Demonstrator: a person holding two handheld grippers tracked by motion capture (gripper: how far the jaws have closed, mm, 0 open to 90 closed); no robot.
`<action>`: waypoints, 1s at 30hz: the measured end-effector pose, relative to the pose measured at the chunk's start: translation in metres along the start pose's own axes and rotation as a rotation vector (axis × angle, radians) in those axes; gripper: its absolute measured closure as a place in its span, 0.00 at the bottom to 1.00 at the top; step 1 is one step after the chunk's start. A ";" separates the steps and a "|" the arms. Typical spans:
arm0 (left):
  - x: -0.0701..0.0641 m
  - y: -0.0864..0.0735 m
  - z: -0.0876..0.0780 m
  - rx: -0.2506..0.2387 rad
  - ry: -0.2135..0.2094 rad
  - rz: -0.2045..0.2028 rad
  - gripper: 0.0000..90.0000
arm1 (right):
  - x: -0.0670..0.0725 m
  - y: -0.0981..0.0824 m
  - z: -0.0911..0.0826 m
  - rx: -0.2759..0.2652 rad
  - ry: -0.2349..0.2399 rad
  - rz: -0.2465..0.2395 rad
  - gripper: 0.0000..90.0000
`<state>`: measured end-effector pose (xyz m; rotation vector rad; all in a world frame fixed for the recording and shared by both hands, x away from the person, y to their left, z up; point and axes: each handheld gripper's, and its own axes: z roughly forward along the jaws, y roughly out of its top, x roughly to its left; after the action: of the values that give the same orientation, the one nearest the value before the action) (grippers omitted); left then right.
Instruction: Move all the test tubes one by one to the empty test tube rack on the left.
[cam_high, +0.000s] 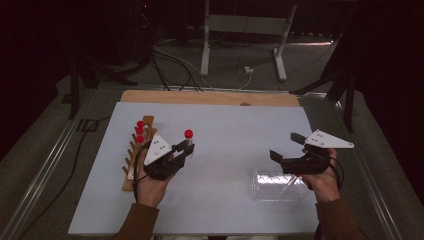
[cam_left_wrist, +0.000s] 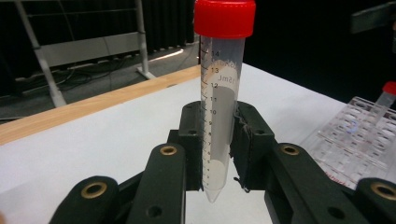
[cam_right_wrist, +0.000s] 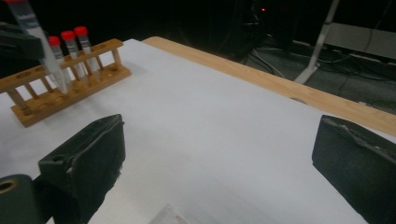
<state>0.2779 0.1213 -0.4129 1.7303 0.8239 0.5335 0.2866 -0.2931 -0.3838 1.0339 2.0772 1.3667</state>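
High view puts the left gripper (cam_high: 186, 148) just right of the wooden tube rack (cam_high: 134, 159), its jaws clamped on a red-capped centrifuge tube (cam_high: 189, 142) that stands upright above the white table (cam_high: 225, 130). Left gripper view confirms the hold: both pads press the graduated tube (cam_left_wrist: 218, 116) on its lower half, with the conical tip poking out below the jaws and the red cap well above them. The right gripper (cam_high: 286, 146) hangs over the clear plastic rack (cam_high: 280, 186) at the table's right side, jaws wide apart with nothing between them; in the right gripper view its two pads frame bare tabletop, and the wooden rack (cam_right_wrist: 65, 79) with three capped tubes sits far off. The step in hand looks like carrying the tube across to the clear rack (cam_left_wrist: 359, 140), where one capped tube (cam_left_wrist: 385, 100) already stands. To do it well, I would keep the tube vertical during travel, since the grip sits low and a tilt could let the long upper part swing. Bring the tip directly over an empty well, lower straight down, and release only once the cone has seated. The free gripper could steady the light rack so it does not slide.
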 end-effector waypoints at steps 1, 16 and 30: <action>0.002 0.000 -0.002 0.000 0.006 -0.001 0.84 | -0.002 -0.001 -0.001 -0.001 -0.006 0.004 0.03; 0.030 -0.011 -0.029 -0.007 0.080 -0.040 0.84 | -0.020 -0.012 -0.016 -0.012 -0.051 0.040 0.03; 0.055 -0.025 -0.047 0.014 0.160 -0.070 0.84 | -0.025 -0.015 -0.021 -0.012 -0.066 0.051 0.03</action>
<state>0.2739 0.1966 -0.4251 1.6807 0.9997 0.6260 0.2822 -0.3288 -0.3895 1.1191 2.0059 1.3495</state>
